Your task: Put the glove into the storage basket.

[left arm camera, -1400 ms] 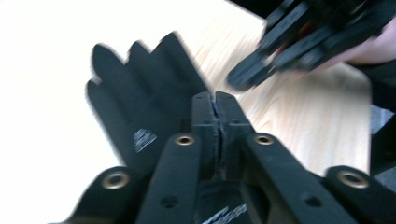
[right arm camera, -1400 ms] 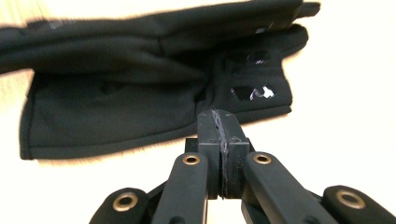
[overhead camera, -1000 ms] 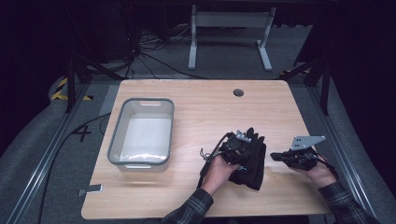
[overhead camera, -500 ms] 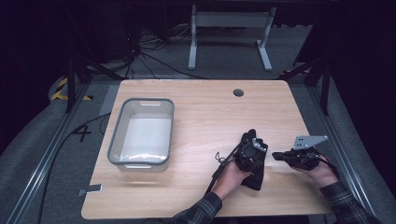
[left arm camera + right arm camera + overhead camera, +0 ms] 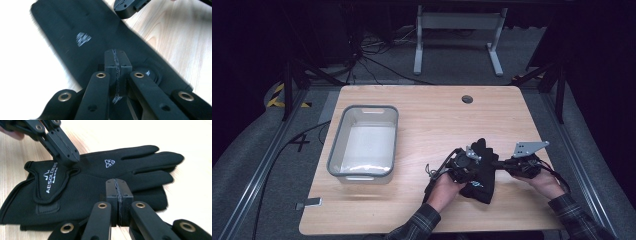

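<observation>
A black glove (image 5: pixel 479 172) lies flat on the table (image 5: pixel 432 115), near the front edge and right of the middle, with both grippers at it. The left gripper (image 5: pixel 469 161) comes in over the glove's left side, and in the right gripper view its tip (image 5: pixel 68 157) presses down on the cuff beside the white lettering. Its fingers are clenched together; in the left gripper view they meet with no gap, the glove (image 5: pixel 82 42) spread under them, and I cannot tell whether any cloth is pinched. The right gripper (image 5: pixel 499 163) reaches in from the right, level with the table, its tip at the glove's right edge. Its fingers are also clenched, pad against pad with nothing seen between them, in the right gripper view, where the glove (image 5: pixel 100 177) lies just beyond them, its finger parts pointing right and its cuff left. A grey plate (image 5: pixel 529 147) stands up from the right gripper, and a cable (image 5: pixel 430 179) trails from the left one over the hand (image 5: pixel 446 187). Well apart, on the left half of the table, sits a clear bin (image 5: pixel 363 142) with a grey rim. A round hole (image 5: pixel 467 99) marks the table's far edge. On the floor beyond stand a white frame (image 5: pixel 457 37) and loose cables (image 5: pixel 372 62). Nothing lies between the bin and the glove but bare wood.
</observation>
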`<state>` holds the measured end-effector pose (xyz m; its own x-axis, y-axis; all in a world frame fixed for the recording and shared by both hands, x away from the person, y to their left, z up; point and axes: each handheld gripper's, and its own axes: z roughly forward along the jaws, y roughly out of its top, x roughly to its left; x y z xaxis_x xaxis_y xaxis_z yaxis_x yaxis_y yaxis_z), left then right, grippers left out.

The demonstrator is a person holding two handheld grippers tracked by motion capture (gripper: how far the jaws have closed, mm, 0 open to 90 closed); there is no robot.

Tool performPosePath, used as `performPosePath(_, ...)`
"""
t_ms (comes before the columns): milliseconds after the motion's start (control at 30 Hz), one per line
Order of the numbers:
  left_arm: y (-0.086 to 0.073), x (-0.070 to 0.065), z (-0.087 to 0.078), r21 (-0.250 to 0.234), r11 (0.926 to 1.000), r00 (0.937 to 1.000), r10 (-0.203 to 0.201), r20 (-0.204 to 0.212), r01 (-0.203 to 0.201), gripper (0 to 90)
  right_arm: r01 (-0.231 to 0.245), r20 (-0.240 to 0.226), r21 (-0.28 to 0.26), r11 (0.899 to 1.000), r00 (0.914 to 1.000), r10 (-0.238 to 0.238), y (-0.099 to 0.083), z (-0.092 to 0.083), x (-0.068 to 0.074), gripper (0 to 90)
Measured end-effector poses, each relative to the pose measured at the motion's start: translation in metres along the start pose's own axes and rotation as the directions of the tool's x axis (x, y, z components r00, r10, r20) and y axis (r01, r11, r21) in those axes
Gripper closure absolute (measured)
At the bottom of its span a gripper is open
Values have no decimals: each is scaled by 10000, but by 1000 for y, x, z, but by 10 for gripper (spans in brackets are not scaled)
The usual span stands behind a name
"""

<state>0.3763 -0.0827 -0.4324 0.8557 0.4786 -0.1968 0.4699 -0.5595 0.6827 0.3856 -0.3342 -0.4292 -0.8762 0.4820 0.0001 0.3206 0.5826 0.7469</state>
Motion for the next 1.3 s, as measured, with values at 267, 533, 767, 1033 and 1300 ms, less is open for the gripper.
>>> performPosePath(267, -7, 4, 15, 588, 9983, 9998, 26, -207, -14, 896, 132, -65, 703, 9974, 9999, -128, -5, 17, -1, 900)
performPosePath(533, -6, 5, 16, 715, 9974, 9990, 148, -427, -117, 897, 226, -245, 745, 9970, 9995, -208, -9, 18, 3, 900)
performPosePath(767, -7, 16, 10, 798, 9968, 9976, 39, -698, 16, 897, 434, -723, 686, 9967, 9966, -384, -7, 20, 17, 900)
performPosePath(1033, -9, 23, 4, 904, 9959, 9956, 89, -935, -4, 896, 815, -1217, 595, 9949, 9898, -738, -2, 29, 38, 900)
performPosePath(1300, -7, 24, -4, 751, 9972, 9972, 12, -753, 45, 842, 690, -920, 291, 9972, 9936, -660, -4, 16, 37, 856)
